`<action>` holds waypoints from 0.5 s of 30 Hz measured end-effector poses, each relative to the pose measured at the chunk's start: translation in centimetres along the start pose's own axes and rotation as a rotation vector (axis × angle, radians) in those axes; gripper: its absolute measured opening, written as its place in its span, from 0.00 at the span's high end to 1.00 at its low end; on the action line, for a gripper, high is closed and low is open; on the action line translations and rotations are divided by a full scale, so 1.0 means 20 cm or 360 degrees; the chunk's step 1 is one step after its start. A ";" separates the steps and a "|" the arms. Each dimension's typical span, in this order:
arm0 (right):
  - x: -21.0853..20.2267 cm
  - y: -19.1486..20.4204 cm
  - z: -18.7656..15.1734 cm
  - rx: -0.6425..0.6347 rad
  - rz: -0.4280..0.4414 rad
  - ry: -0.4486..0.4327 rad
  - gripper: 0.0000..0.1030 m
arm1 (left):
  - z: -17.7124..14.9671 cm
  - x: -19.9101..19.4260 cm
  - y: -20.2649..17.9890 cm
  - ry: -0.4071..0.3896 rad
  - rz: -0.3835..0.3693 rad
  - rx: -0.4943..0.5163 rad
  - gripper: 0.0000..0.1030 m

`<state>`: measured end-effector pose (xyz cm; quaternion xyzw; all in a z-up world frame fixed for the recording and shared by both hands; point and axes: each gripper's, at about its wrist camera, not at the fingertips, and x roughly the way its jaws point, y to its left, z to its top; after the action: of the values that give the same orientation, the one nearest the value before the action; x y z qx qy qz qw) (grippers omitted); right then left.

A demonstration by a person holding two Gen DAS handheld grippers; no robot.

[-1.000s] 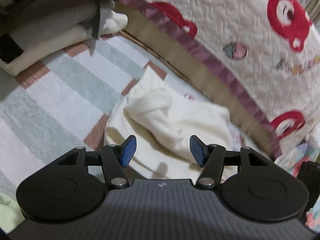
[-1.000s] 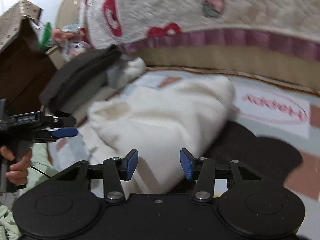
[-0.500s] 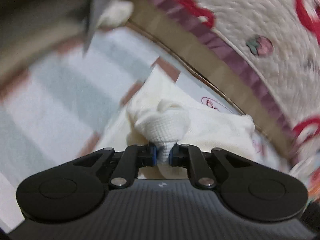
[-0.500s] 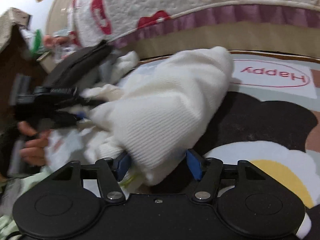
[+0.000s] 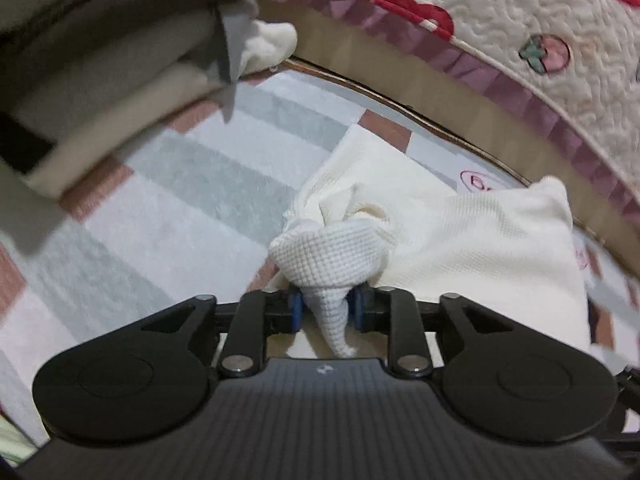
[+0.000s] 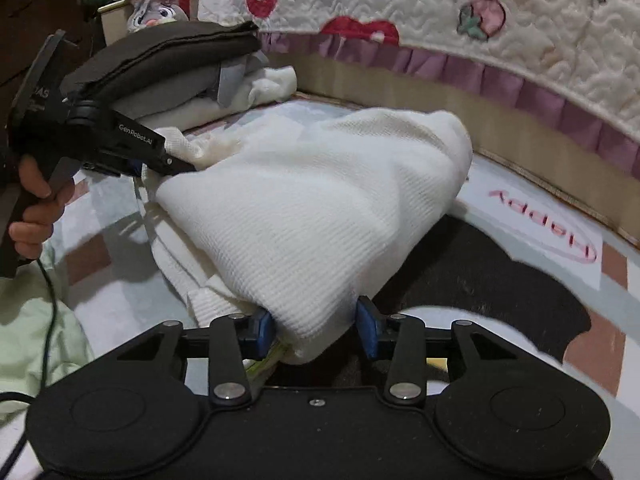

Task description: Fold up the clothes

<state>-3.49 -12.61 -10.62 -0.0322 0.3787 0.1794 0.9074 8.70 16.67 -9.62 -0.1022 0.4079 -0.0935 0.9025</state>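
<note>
A cream waffle-knit garment (image 5: 472, 240) lies on the patterned rug. My left gripper (image 5: 326, 307) is shut on a bunched corner of the garment and holds it just above the rug. In the right wrist view the same garment (image 6: 304, 208) bulges up in a thick fold. My right gripper (image 6: 316, 330) is shut on its near edge, blue pads pressed into a thick wad of cloth. The left gripper (image 6: 168, 164) also shows in that view, pinching the garment's far left corner.
A stack of folded clothes (image 6: 172, 68), dark on top, sits at the back left; it shows in the left wrist view (image 5: 112, 64) too. A quilted bedspread with red prints (image 6: 460, 8) hangs along the back. A pale green cloth (image 6: 36, 320) lies at the near left.
Both grippers were open a second ago. The left one closed on a garment corner and lifted it. The right one closed on the near edge, and the garment now rises between them.
</note>
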 end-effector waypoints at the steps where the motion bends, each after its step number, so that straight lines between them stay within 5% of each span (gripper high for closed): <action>1: -0.01 -0.01 0.00 0.0014 0.0034 0.0034 0.55 | 0.01 -0.01 -0.01 0.0008 0.0017 0.0005 0.71; 3: -0.06 -0.04 0.01 0.0089 0.0141 0.0029 0.55 | 0.03 -0.04 0.01 0.0020 0.0058 -0.0041 0.68; 6: -0.19 -0.06 0.04 0.0136 0.0282 -0.0187 0.55 | 0.03 -0.08 0.02 0.0013 0.0124 -0.0067 0.67; 9: -0.20 -0.03 0.06 0.0070 0.0238 -0.0299 0.54 | 0.03 -0.12 0.02 0.0001 0.0211 -0.0065 0.62; 12: -0.13 -0.02 0.02 0.0061 0.0160 -0.0176 0.54 | 0.02 -0.16 0.04 -0.0032 0.0267 -0.0100 0.51; 15: -0.12 -0.02 0.00 0.0166 0.0125 -0.0105 0.43 | 0.01 -0.17 0.09 -0.0004 0.0258 -0.0206 0.46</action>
<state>-4.80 -13.77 -8.95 0.0360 0.3584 0.1959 0.9121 6.81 19.29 -7.43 -0.1270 0.4188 0.0064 0.8991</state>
